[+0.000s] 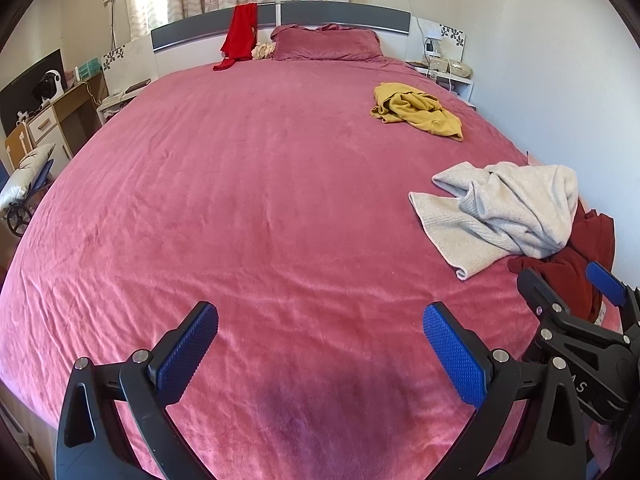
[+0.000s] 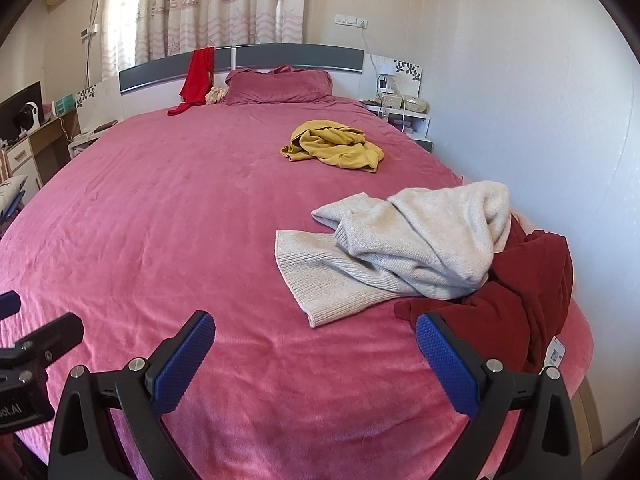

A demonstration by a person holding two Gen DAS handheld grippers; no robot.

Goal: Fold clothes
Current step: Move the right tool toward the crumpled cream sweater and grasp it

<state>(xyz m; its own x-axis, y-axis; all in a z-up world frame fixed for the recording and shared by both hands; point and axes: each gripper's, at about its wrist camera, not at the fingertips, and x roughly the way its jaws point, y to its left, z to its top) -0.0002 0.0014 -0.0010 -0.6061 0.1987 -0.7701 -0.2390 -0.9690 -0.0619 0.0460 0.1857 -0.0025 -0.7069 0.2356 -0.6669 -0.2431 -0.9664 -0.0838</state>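
A crumpled cream knit sweater [image 2: 404, 248] [image 1: 504, 212] lies on the right side of the pink bed [image 2: 180, 220] [image 1: 240, 200]. A dark red garment [image 2: 516, 304] [image 1: 572, 276] is bunched under its right edge, by the wall. Farther back rests a heaped mustard-yellow garment [image 2: 336, 148] [image 1: 416, 110]. My right gripper [image 2: 316, 340] hovers open over the bedspread, just short of the sweater, its right finger in front of the dark red cloth. My left gripper [image 1: 320, 336] is open over bare bedspread, left of the clothes. In the left wrist view the right gripper [image 1: 572, 284] appears at the right edge.
A bright red garment [image 2: 196, 78] hangs over the grey headboard [image 2: 300, 56], beside a pink pillow [image 2: 278, 86]. A nightstand [image 2: 404, 114] with small items stands at the back right. A desk [image 2: 36, 140] with drawers is at the left. The white wall runs close along the bed's right side.
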